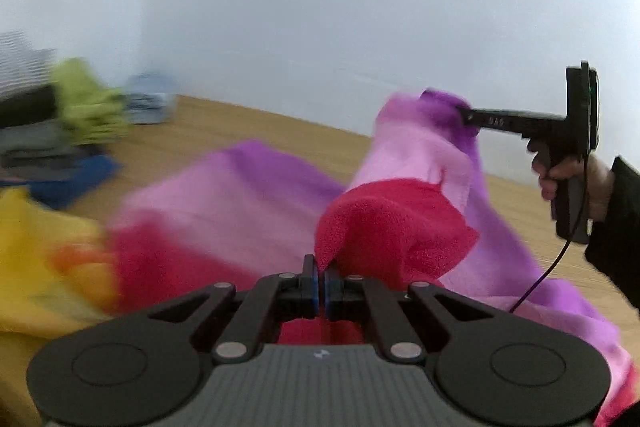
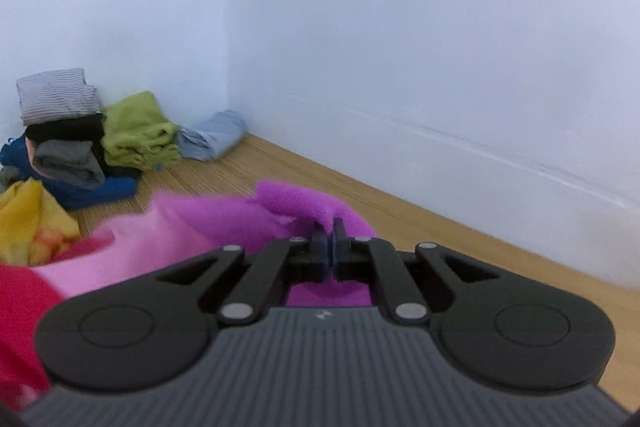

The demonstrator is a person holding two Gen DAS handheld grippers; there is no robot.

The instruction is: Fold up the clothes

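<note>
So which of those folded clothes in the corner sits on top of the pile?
The grey-and-white striped garment tops the stack, above black and grey pieces; the green one and light blue one lie beside it on the floor.

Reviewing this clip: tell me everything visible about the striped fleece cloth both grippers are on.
The cloth is soft fleece banded in red, pink and purple. It lies partly spread on the wooden floor, its near edge lifted. The left gripper is shut on a red corner, which bunches up above the fingers. The right gripper is shut on a purple corner, raised higher. Between them the fabric drapes in folds. A yellow cloth borders its red end; whether they touch is blurred.
</note>
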